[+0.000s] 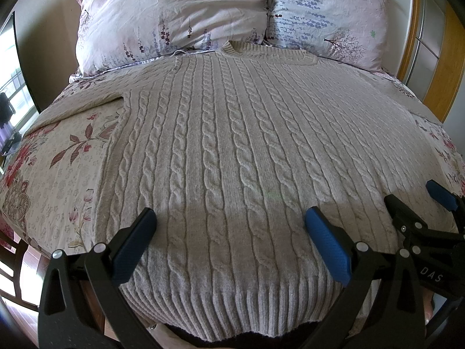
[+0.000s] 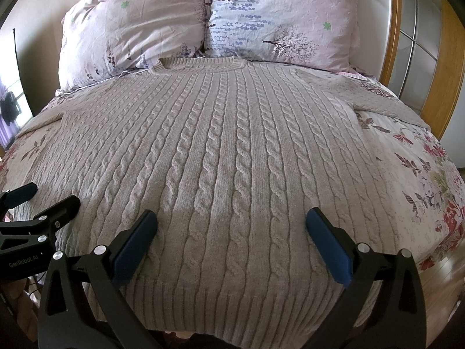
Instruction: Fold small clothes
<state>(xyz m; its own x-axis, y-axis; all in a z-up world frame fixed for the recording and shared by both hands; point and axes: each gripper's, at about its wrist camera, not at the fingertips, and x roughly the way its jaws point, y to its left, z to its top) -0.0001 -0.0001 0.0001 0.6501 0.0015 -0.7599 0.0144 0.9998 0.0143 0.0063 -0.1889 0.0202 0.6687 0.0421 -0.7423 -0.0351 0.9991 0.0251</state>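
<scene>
A beige cable-knit sweater [image 1: 232, 133] lies flat, front up, on the bed, collar towards the pillows and ribbed hem nearest me; it fills the right wrist view [image 2: 226, 151] too. Its sleeves spread out to both sides. My left gripper [image 1: 229, 232] is open and empty, hovering over the hem's left part. My right gripper [image 2: 232, 232] is open and empty over the hem's right part. The right gripper also shows at the right edge of the left wrist view [image 1: 415, 200], and the left gripper at the left edge of the right wrist view [image 2: 49, 195].
Two floral pillows [image 1: 174, 20] [image 1: 328, 17] lean at the head of the bed. A floral bedsheet [image 1: 58, 168] covers the mattress. A wooden headboard frame [image 2: 453, 67] stands at the right. Wooden floor [image 2: 436, 290] shows beside the bed.
</scene>
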